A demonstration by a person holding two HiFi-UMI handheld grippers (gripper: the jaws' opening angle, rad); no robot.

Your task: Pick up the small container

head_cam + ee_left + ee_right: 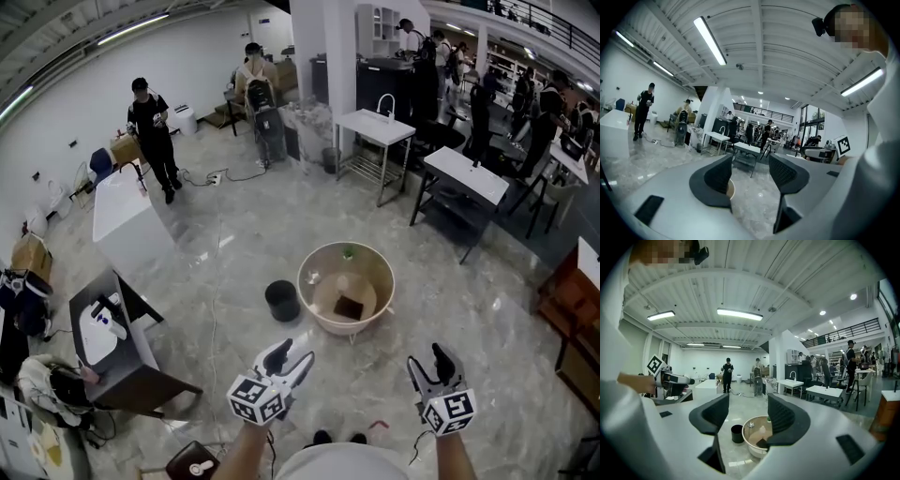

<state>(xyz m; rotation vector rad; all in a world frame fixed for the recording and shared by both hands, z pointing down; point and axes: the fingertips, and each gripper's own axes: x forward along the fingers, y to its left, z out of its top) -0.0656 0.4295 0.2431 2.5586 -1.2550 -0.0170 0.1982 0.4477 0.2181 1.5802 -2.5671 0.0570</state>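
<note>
– Left hand-held gripper [295, 354] and right hand-held gripper [427, 364] were open and empty. The small container [281, 300] stood on the floor [234, 244], just beside the basin [319, 322].
– It could tip over if a jaw struck its rim.

Your small container [282, 300] is that little black round pot standing upright on the glossy marble floor [244, 244], open mouth facing up. From your head view it sits right beside the big beige tub [339, 328], on the tub's left side and outside it.
</note>
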